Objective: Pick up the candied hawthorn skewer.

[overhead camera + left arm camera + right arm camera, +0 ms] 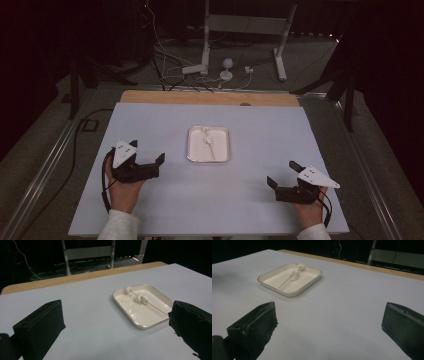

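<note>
From the high view, the left gripper (pixel 150 162) and right gripper (pixel 283 173) rest low on the tabletop (pixel 250 200), each with jaws spread, flanking the tray (pixel 190 150). In the left gripper view, the skewer (pixel 155 307) with marshmallows (pixel 141 298) lies in the tray. In the right gripper view, the jaws gape empty toward it.

Dim scene lit from above: the pale desk (pixel 250 200) takes most of the light, while the floor and the room beyond it fall to near black. The high view is soft and grainy, with dark corners. In both gripper views the black jaws in the foreground are blurred and nearly featureless (out of focus, being closest to the lens). The white tray (pixel 160 320) shows a faint sheen along its rim and throws a soft, narrow shadow on the desk. No harsh glare anywhere.
</note>
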{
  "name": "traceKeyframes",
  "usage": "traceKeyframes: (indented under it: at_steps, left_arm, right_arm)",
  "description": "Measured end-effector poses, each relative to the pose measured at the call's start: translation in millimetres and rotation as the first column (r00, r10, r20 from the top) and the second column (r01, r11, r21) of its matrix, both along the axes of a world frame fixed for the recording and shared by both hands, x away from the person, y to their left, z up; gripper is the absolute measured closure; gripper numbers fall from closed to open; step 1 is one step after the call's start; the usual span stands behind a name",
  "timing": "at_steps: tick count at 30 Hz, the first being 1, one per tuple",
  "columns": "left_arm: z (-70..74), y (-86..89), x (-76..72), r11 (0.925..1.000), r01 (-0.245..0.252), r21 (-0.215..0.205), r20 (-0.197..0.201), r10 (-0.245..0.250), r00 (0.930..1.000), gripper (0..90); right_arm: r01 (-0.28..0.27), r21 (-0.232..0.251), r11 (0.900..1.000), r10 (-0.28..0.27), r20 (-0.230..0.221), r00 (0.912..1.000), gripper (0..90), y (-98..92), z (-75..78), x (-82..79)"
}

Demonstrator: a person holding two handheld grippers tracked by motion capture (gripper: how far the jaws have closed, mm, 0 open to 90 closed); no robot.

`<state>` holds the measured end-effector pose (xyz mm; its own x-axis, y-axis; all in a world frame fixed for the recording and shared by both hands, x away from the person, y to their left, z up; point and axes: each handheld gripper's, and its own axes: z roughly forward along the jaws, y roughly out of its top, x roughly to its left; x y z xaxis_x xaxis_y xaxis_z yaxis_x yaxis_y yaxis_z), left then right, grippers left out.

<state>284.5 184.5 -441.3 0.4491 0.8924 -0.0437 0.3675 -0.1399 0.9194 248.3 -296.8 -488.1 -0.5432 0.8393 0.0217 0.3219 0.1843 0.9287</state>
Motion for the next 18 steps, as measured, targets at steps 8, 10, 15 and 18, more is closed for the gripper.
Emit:
traceKeyframes:
  at_steps: [8, 10, 15, 18]
  left_arm:
    - [-0.9, -36.0, 25.0, 0.9985, 0.046, 0.030, -0.019, -0.045, 0.9988, 0.5]
    - [-1.7, -43.9, 30.9, 0.9978, 0.054, 0.039, -0.025, -0.053, 0.9983, 0.5]
    - [-6.1, -61.2, 44.4, 0.9964, 0.074, 0.040, -0.039, -0.073, 0.9966, 0.5]
    - [-10.1, -72.4, 51.8, 0.9950, 0.087, 0.049, -0.049, -0.084, 0.9952, 0.5]
  right_arm:
    - [0.008, 0.001, 1.000, -0.008, -0.008, 0.9999, 0.0, -3.1, -1.4, -0.6]
    - [0.013, 0.005, 1.000, -0.013, -0.007, 0.9999, 0.0, -3.9, -1.3, -0.8]
    - [0.017, 0.005, 1.000, -0.017, -0.011, 0.9998, 0.0, -4.6, -2.1, -0.7]
    - [0.016, 0.004, 1.000, -0.016, -0.011, 0.9998, 0.0, -4.3, -2.2, -0.8]
